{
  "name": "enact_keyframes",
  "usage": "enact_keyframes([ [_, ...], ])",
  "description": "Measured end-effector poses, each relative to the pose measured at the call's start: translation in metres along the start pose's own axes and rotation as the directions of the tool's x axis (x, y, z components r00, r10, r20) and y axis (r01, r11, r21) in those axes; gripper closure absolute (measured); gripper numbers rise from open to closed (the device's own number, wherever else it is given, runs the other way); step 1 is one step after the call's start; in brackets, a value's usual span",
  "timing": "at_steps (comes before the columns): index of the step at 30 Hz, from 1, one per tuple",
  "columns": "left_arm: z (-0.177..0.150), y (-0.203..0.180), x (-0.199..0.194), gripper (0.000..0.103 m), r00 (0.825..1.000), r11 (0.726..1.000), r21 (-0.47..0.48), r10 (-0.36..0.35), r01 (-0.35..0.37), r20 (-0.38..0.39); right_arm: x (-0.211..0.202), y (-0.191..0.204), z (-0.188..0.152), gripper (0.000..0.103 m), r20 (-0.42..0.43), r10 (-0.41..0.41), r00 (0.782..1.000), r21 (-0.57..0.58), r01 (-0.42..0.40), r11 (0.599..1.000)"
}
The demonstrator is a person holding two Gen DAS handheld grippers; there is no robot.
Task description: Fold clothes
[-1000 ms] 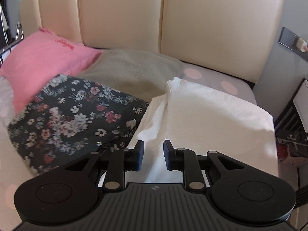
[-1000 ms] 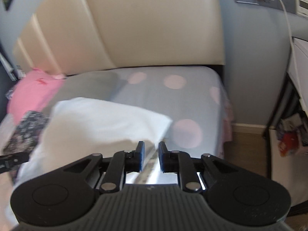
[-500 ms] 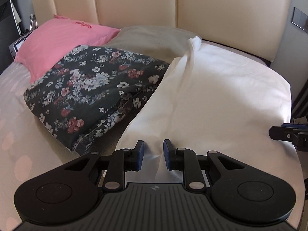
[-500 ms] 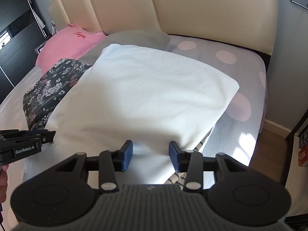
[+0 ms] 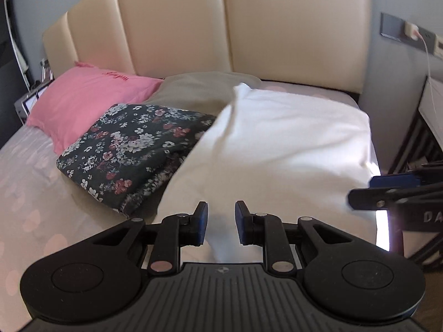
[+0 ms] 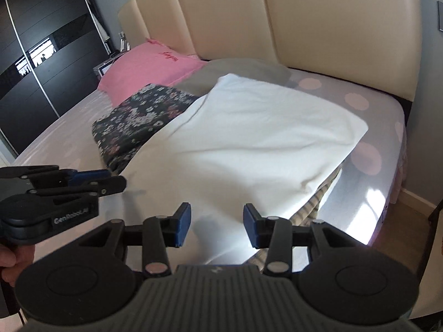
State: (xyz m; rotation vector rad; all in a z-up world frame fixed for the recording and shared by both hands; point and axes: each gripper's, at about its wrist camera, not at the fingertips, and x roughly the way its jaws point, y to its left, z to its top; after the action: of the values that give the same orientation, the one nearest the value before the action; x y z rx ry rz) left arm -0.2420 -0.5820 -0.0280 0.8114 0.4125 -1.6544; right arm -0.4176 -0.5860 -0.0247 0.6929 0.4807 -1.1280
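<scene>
the white cloth (image 6: 249,144) lies spread mid-frame on the bed (image 6: 387,127), ready for folding; the right gripper (image 6: 217,224) has just opened, jaws apart and empty, while the left gripper (image 5: 221,222) stands slightly apart, empty

left gripper (image 5: 221,227): black, blue pads | right gripper (image 6: 217,227): same | silver screws

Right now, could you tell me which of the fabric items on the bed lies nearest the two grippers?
The white cloth: its near edge lies just beyond both grippers, while the floral cloth lies further back.
</scene>
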Motion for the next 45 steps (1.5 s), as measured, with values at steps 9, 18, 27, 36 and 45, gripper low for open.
enact_keyframes([
  [9, -0.030, 0.000, 0.028, 0.084, 0.997, 0.991, -0.131, -0.011, 0.001, -0.079, 0.018, -0.006, -0.020, 0.055, -0.066, -0.023, 0.998, -0.078, 0.018, 0.997],
  [18, -0.038, -0.005, -0.022, 0.075, 0.996, 0.978, -0.192, 0.077, -0.082, -0.035, -0.016, -0.007, -0.019, 0.052, -0.023, -0.108, 0.994, -0.064, 0.106, 0.992],
  [27, -0.048, -0.037, -0.083, 0.051, 0.987, 0.963, -0.219, 0.159, -0.158, -0.012, -0.068, -0.004, -0.028, 0.042, 0.044, -0.257, 0.965, -0.087, 0.260, 0.962],
  [36, -0.067, -0.054, -0.113, 0.044, 0.981, 0.931, -0.315, 0.192, -0.185, -0.008, -0.091, 0.002, -0.049, 0.036, 0.018, -0.259, 0.966, -0.080, 0.260, 0.962],
  [45, -0.087, -0.057, -0.113, 0.043, 0.982, 0.921, -0.343, 0.180, -0.186, -0.050, -0.103, 0.013, -0.063, 0.034, 0.039, -0.204, 0.978, -0.074, 0.206, 0.976],
])
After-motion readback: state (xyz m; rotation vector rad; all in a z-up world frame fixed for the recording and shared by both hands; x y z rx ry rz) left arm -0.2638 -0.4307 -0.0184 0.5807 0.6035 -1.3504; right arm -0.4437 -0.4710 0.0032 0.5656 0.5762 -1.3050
